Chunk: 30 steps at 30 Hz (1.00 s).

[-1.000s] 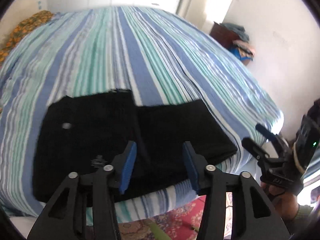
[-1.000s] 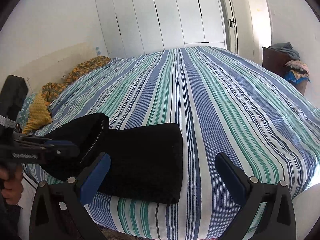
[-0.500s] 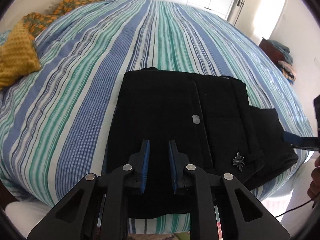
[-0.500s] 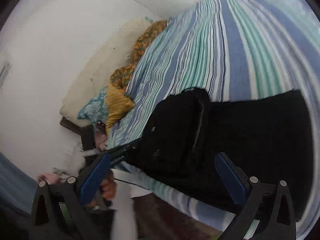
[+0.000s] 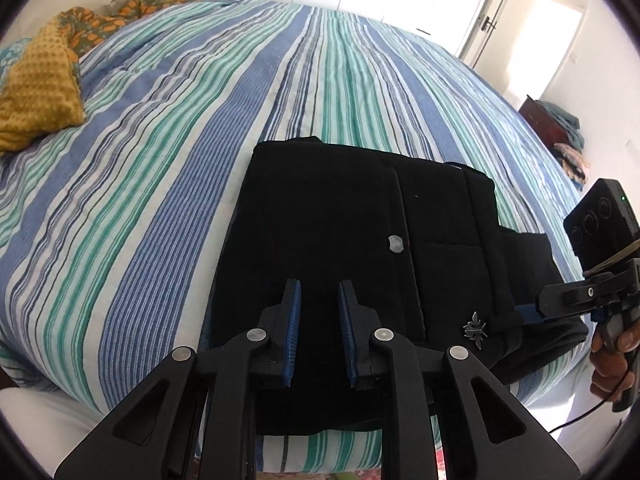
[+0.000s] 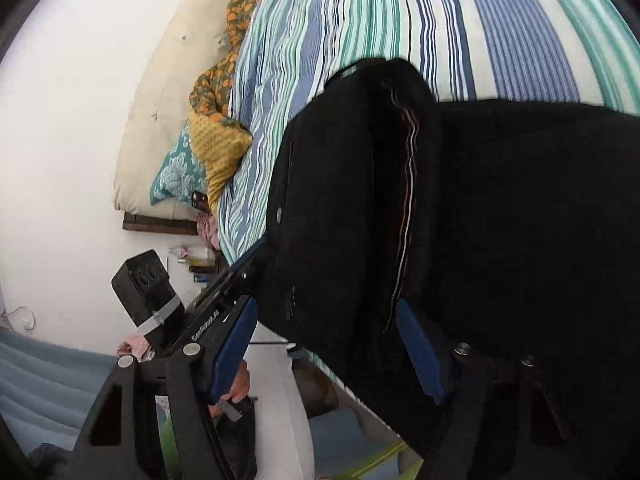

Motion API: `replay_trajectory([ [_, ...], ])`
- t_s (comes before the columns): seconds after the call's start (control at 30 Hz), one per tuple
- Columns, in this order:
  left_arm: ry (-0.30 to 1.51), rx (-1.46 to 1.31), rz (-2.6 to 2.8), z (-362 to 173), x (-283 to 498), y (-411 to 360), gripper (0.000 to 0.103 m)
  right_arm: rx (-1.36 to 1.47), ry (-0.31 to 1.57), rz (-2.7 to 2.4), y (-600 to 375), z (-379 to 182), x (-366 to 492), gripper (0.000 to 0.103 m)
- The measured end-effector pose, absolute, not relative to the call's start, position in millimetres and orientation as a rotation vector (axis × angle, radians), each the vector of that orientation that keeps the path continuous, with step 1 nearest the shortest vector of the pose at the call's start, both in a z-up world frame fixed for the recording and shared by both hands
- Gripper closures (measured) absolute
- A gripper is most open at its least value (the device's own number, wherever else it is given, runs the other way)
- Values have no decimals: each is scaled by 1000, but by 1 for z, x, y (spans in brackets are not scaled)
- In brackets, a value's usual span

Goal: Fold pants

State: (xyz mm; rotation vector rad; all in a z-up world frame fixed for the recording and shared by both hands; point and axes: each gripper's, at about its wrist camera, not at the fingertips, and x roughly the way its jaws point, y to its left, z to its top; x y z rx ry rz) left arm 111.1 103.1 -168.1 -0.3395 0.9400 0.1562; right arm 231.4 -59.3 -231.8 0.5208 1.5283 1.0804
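Black pants (image 5: pixel 340 240) lie folded into a thick rectangle on a bed covered by a blue, green and white striped bedspread (image 5: pixel 200 128), close to the bed's near edge. A small metal button (image 5: pixel 396 243) and a little metal emblem (image 5: pixel 475 329) show on the upper layer.

The left gripper (image 5: pixel 318 312) hovers over the near edge of the pants, its blue-padded fingers (image 5: pixel 294 312) drawn to a narrow gap with nothing visibly pinched between them. The right gripper (image 6: pixel 324 344) sits at the pants' right-hand edge, turned on its side, fingers set moderately apart around the rolled-over fold of cloth; whether the pads press the fabric or only bracket it cannot be told.

The pants look nearly done — the step in hand seems to be tidying or making a last fold. To do it well, each gripper should likely take all layers at an edge, not just the top one, lift evenly, and lay the cloth flat so the thick seams do not bunch. The pile sits close to the bed's edge, so a careless pull might drag it off.

No containers are visible. Beyond the pants, toward the head of the bed, lies a mustard-yellow cloth (image 5: pixel 36 100) beside an orange-patterned blanket (image 5: pixel 132 4)
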Motion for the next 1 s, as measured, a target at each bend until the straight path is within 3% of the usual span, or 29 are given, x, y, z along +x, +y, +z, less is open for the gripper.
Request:
replay_trajectory([
  [0.23, 935, -325, 168, -170, 112, 101, 83, 519, 1573, 1127, -38, -239, 234, 34],
  [0.3, 938, -331, 175, -166, 111, 104, 81, 450, 1562, 1110, -26, -240, 229, 55],
  [0.33, 941, -350, 178, -162, 109, 108, 81, 409, 1542, 1086, -21, -238, 227, 74],
  [0.37, 929, -382, 187, -154, 105, 115, 78, 416, 1523, 1081, -21, -235, 226, 79],
  [0.47, 816, -485, 236, -128, 82, 139, 50, 491, 1434, 1105, -34, -209, 226, 82],
  [0.5, 791, -500, 255, -122, 76, 146, 47, 509, 1402, 1110, -40, -197, 227, 82],
  [0.77, 792, -580, 298, -124, 52, 162, 48, 553, 1239, 1129, -100, -117, 235, 83],
  [1.0, 832, -550, 249, -130, 58, 139, 48, 529, 1236, 1058, -162, -111, 231, 83],
])
